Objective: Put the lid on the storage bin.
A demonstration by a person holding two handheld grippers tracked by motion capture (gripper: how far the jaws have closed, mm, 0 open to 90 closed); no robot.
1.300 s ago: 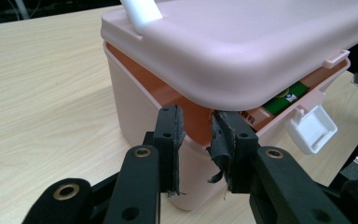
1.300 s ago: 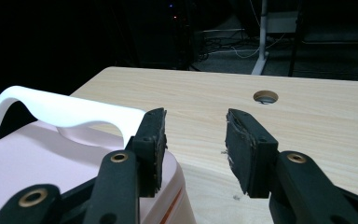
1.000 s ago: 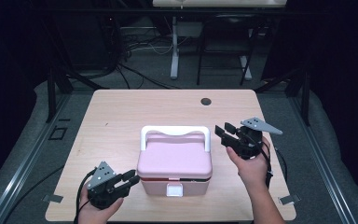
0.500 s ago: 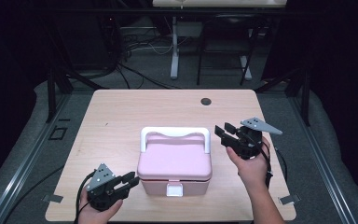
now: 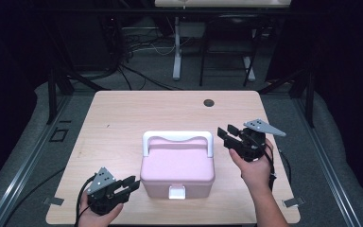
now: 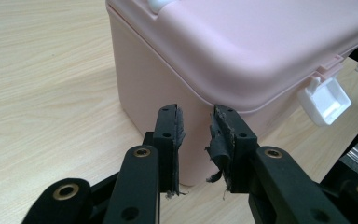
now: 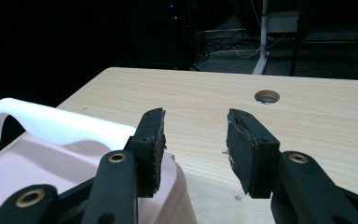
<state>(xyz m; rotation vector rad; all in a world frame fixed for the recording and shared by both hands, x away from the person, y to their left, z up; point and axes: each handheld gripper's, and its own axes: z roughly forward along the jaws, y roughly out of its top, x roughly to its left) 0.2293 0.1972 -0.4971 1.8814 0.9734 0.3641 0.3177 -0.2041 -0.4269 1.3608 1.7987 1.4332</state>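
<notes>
**High view: pink box mid-table, a gripper at each near corner**

High view shows a pale wooden table with a round cable hole near its far edge. Beyond the table, dark floor carries loose cables and the white leg of another stand. Nothing lies between the grippers and the box.

A pink lidded box sits at the table's middle, toward the near edge. Its lid is down. A white carry handle stands along the far side of the lid, and a white latch hangs at the centre of the near face. No writing or brand can be read on it.

The left gripper rests near the box's near-left corner, its jaws parted a little and holding nothing; in the left gripper view they point at that corner of the box, just short of the wall. The right gripper is raised beside the box's far-right corner, jaws wide apart and empty, close to the handle's right end.
</notes>
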